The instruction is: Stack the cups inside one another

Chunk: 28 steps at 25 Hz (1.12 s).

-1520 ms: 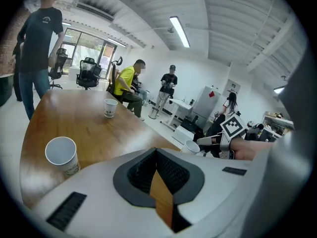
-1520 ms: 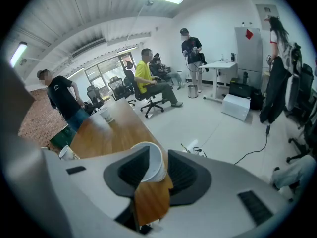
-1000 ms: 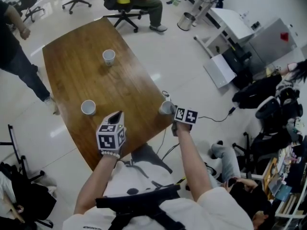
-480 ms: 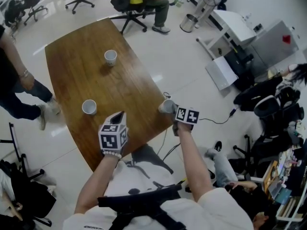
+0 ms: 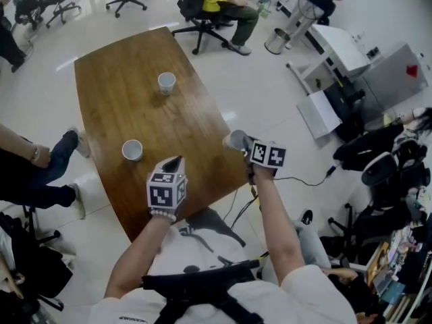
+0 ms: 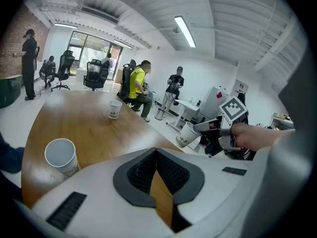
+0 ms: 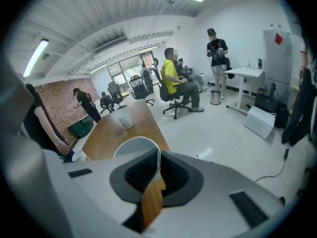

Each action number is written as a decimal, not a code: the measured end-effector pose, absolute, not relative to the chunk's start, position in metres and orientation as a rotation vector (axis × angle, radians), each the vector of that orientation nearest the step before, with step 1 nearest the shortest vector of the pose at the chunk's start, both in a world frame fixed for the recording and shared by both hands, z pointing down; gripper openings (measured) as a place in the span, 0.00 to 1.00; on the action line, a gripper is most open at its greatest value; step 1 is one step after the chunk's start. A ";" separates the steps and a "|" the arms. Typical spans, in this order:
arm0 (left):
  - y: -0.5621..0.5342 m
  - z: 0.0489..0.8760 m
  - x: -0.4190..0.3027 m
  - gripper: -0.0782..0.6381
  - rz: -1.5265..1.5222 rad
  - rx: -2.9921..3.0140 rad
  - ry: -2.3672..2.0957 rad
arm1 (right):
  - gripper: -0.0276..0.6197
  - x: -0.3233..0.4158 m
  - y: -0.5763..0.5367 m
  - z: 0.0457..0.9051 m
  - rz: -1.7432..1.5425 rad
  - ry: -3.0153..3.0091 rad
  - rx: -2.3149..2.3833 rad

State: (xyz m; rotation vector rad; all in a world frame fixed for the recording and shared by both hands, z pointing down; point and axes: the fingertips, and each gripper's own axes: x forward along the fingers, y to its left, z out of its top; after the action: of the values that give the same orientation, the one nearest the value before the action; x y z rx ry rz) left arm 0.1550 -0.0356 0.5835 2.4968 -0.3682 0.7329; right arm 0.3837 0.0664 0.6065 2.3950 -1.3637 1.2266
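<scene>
Two white paper cups stand on the brown wooden table point(image 5: 115, 66): a far cup point(image 5: 166, 82) point(image 6: 115, 108) point(image 7: 123, 119) and a near cup point(image 5: 132, 150) point(image 6: 62, 156). My right gripper point(image 5: 243, 143) point(image 7: 154, 166) is shut on the rim wall of a third cup point(image 5: 235, 139) point(image 7: 136, 148) point(image 6: 187, 134), which it holds tilted above the table's right edge. My left gripper point(image 5: 174, 162) point(image 6: 155, 153) hovers over the near end of the table, shut, with nothing between its pads, to the right of the near cup.
A person in a yellow top sits on an office chair point(image 5: 202, 5) beyond the table's far end. Someone's legs point(image 5: 40, 174) stand close to the table's left side. A bin point(image 5: 277, 41), white desks point(image 5: 341, 46) and bags point(image 5: 378, 147) lie to the right.
My right gripper has closed on the third cup at the table's right edge and lifted it off the wood. The left gripper has stayed put. A person at the left has walked on.
</scene>
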 end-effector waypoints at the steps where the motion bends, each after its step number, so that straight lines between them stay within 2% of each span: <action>1: -0.037 0.582 0.156 0.10 0.729 2.498 -0.374 | 0.08 0.384 0.058 0.601 1.214 -1.387 2.383; 16: -0.065 0.579 0.164 0.10 0.730 2.437 -0.550 | 0.07 0.386 -0.070 0.535 1.024 -1.690 2.154; 28: -0.079 0.591 0.166 0.10 0.807 2.349 -0.639 | 0.07 0.365 -0.162 0.521 0.987 -1.870 1.961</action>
State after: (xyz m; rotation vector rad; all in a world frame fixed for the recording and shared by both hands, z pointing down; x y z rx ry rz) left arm 0.1658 -0.0788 0.5909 2.3490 -0.6391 0.8069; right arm 0.3651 -0.1617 0.5210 1.9613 -1.8702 0.9872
